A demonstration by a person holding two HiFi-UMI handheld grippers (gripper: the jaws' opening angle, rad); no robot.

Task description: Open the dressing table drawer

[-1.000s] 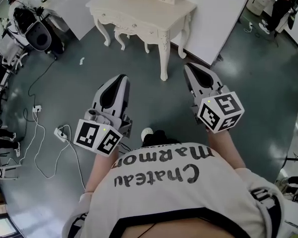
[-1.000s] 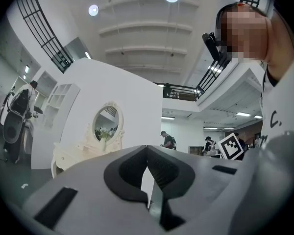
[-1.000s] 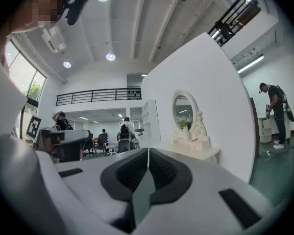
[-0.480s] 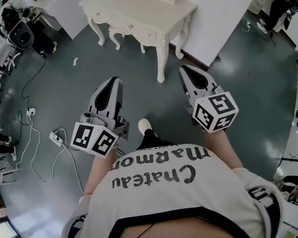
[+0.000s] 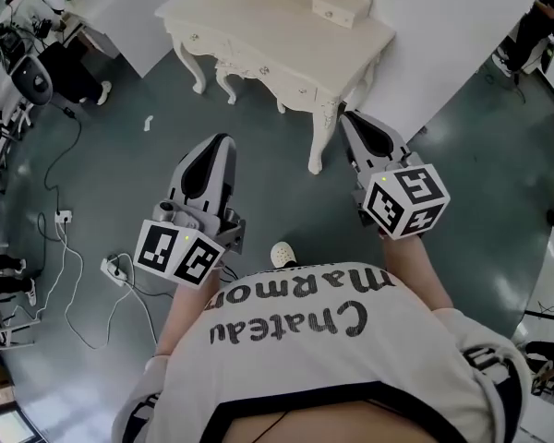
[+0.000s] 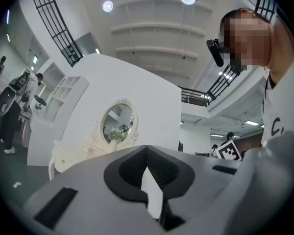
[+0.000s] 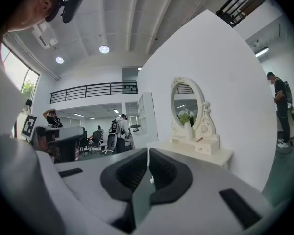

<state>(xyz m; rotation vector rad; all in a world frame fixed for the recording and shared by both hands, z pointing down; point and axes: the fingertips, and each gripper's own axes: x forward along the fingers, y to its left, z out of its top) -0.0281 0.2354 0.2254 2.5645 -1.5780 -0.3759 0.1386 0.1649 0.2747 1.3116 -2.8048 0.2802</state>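
The cream dressing table [image 5: 286,26] stands at the top of the head view, its drawer front [image 5: 249,63] with small knobs facing me. My left gripper [image 5: 223,140] is shut and empty, held over the floor short of the table. My right gripper [image 5: 349,116] is shut and empty too, its tip close by the table's near right leg [image 5: 319,141]. The left gripper view shows closed jaws [image 6: 147,147] with the table [image 6: 71,155] and oval mirror [image 6: 118,122] ahead at the left. The right gripper view shows closed jaws [image 7: 148,150] and the table [image 7: 206,153] at the right.
A white partition wall [image 5: 443,53] backs the table. Cables and a power strip [image 5: 115,268] lie on the grey floor at the left, with chairs and equipment [image 5: 28,72] beyond. Another person [image 5: 535,26] stands at the far right. My shoe [image 5: 282,252] shows below the grippers.
Both grippers have been carried forward toward the dressing table, which now sits closer and further right in the head view. The jaws have stayed shut.
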